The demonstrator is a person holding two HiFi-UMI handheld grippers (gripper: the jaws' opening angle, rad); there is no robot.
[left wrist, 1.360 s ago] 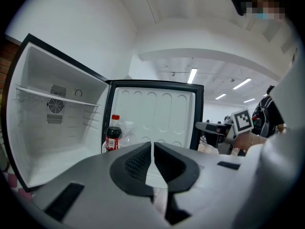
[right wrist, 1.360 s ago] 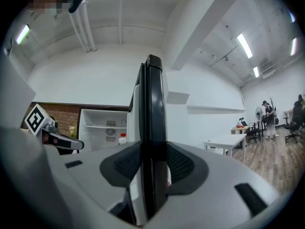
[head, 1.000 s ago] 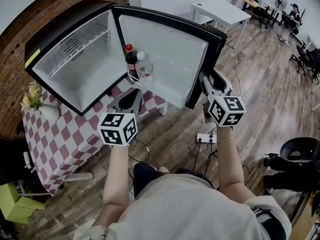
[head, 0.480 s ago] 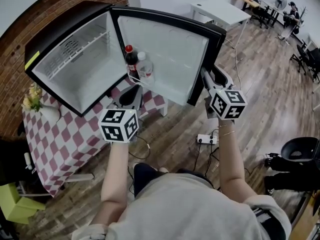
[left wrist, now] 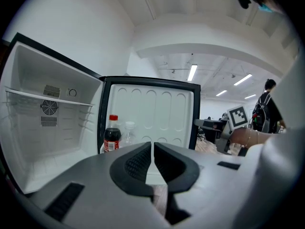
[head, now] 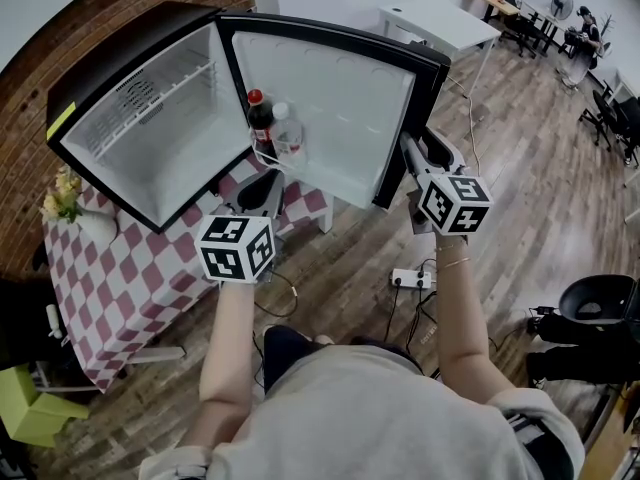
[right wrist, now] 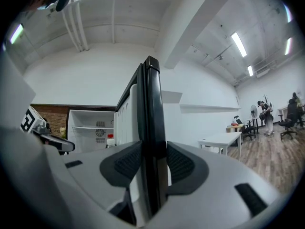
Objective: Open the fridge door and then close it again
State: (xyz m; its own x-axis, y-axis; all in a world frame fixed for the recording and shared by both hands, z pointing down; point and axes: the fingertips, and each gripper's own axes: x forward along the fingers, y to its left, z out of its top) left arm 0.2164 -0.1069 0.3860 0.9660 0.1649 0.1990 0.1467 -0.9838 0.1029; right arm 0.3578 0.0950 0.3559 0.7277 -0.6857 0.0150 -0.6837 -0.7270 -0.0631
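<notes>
A small black fridge (head: pixel 60 118) with a white inside stands on a checked table, its door (head: pixel 330 118) swung wide open to the right. The door's shelf carries a cola bottle (head: pixel 261 120) and a clear bottle (head: pixel 288 133). My right gripper (head: pixel 412 164) is shut on the door's free edge (right wrist: pixel 151 142), with a pad on each side of it. The left gripper (head: pixel 262 196) hangs shut and empty below the door, pointing at the open fridge (left wrist: pixel 47 128); in its own view the left gripper (left wrist: pixel 152 149) shows closed jaws with the bottles (left wrist: pixel 112 138) beyond.
The checked tablecloth (head: pixel 110 278) bears a vase of flowers (head: pixel 68 200) at its left. A power strip (head: pixel 411 278) and cables lie on the wooden floor. A white desk (head: pixel 440 18) stands behind, office chairs further right, and a black stool (head: pixel 600 303) at the right edge.
The right gripper has pulled the door's edge slightly further round, so the door stands a little wider. The left gripper has kept still.
</notes>
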